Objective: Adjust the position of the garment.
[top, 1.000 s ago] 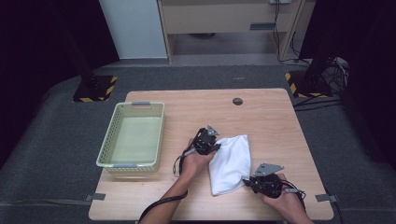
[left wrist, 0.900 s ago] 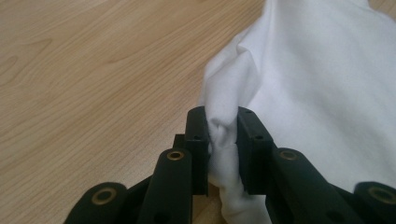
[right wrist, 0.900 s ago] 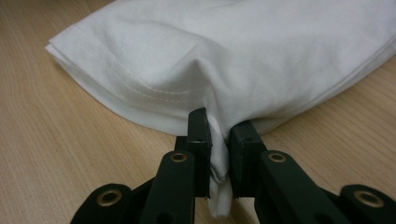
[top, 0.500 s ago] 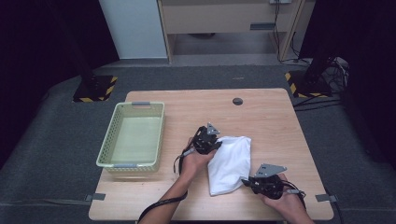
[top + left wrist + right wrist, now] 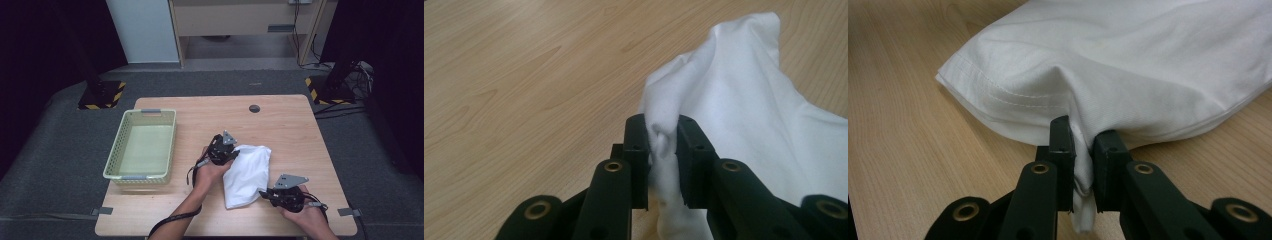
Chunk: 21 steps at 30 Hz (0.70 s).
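I pinch the white cloth point(image 5: 247, 175) with both grippers. It lies folded on the wooden table point(image 5: 290, 125), well to the right of the green basket point(image 5: 142, 145). My left gripper point(image 5: 231, 156) is clamped on a bunched fold at the cloth's edge nearer the basket, lifting it slightly. My right gripper point(image 5: 265, 194) is clamped on the hemmed edge farthest from the basket, at the cloth's near corner.

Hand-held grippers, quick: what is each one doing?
Left hand-held gripper: shut on the cloth.
Right hand-held gripper: shut on the cloth.
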{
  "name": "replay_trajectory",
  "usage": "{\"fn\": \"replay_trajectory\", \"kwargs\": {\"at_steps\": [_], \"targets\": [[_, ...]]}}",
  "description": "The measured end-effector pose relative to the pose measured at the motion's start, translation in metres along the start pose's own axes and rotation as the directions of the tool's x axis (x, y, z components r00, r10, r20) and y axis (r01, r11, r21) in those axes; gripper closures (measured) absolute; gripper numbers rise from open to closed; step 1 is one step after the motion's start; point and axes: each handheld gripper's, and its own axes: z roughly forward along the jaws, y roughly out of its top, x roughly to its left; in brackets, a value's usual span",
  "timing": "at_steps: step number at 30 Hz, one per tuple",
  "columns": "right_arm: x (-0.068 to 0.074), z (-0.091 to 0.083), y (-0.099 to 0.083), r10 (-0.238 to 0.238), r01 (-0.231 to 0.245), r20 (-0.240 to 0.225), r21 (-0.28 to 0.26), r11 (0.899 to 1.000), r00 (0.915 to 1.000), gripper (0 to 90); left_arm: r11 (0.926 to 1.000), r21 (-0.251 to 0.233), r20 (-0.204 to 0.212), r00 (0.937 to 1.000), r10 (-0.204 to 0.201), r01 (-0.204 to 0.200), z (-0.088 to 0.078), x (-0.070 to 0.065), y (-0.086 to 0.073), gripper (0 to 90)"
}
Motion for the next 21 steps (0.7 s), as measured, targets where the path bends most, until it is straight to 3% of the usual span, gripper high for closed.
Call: {"fn": "replay_trajectory", "kwargs": {"at_steps": [21], "targets": [[0.0015, -0.0102, 0.0086, -0.034, 0.033, -0.021, -0.012, 0.999, 0.9992, 81.3, 0.9997, -0.016, 0.006, 0.9998, 0.020, -0.020, -0.0090, -0.0041, 0.0094, 77.7]]}}
